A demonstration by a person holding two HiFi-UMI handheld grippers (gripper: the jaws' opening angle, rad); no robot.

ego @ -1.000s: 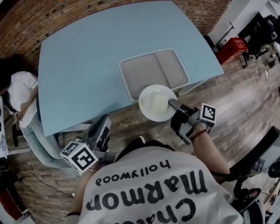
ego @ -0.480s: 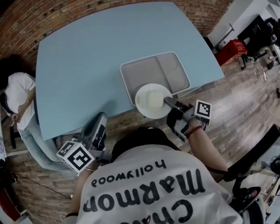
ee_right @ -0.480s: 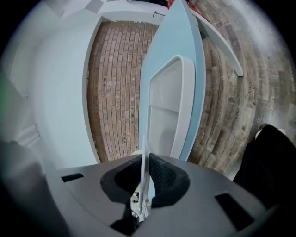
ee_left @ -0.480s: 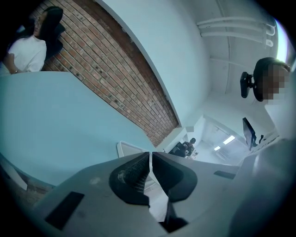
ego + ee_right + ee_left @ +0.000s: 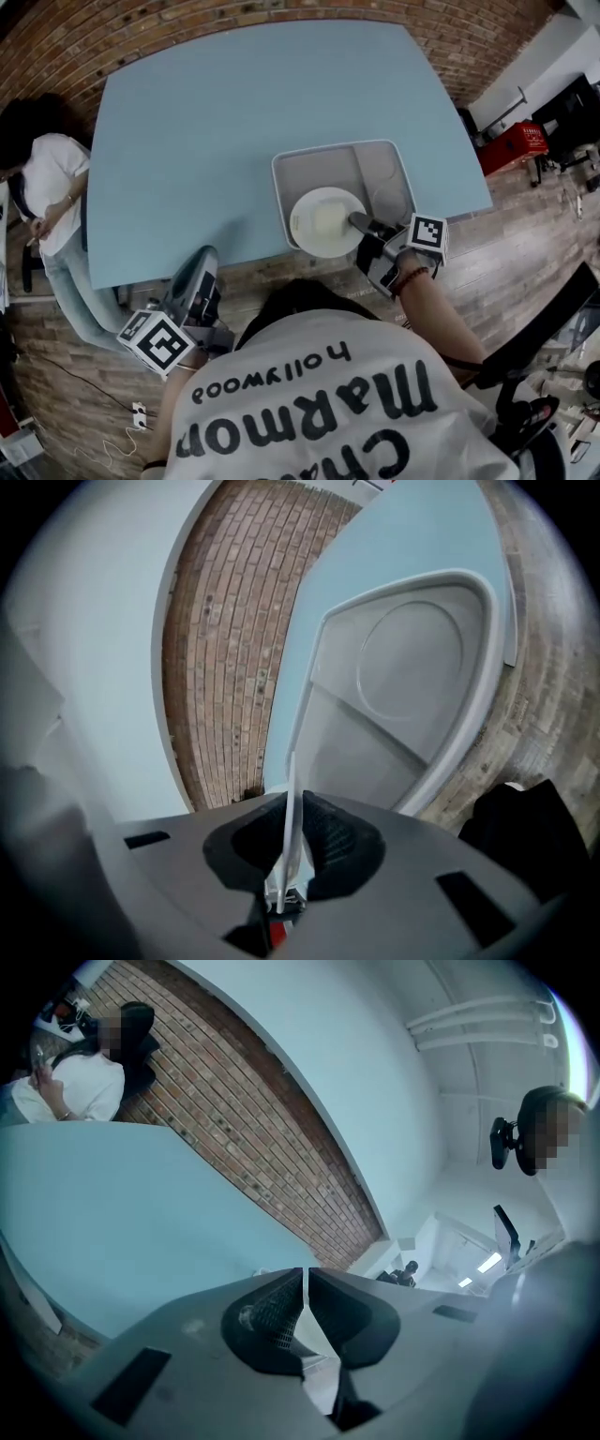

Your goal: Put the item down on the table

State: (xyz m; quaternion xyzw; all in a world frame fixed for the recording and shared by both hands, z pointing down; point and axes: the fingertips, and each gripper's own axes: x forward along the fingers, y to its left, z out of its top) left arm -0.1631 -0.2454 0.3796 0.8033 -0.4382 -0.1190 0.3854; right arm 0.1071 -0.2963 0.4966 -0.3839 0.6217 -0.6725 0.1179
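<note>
Right gripper (image 5: 357, 223): jaws clenched on the rim of a white plate (image 5: 323, 221), seen edge-on between them in the right gripper view (image 5: 292, 761). The plate is over the near part of a grey compartment tray (image 5: 281, 178) on the light-blue table (image 5: 197, 122).
Left gripper (image 5: 203, 260): jaws pressed together with nothing between them, off the table's near edge.
Seated person in white (image 5: 42, 187): at the table's left end.

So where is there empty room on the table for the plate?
The blue table is bare everywhere left of and behind the tray, over to the seated person. The near right corner is crowded: the tray sits there, with the plate in the right tongs over it.
</note>
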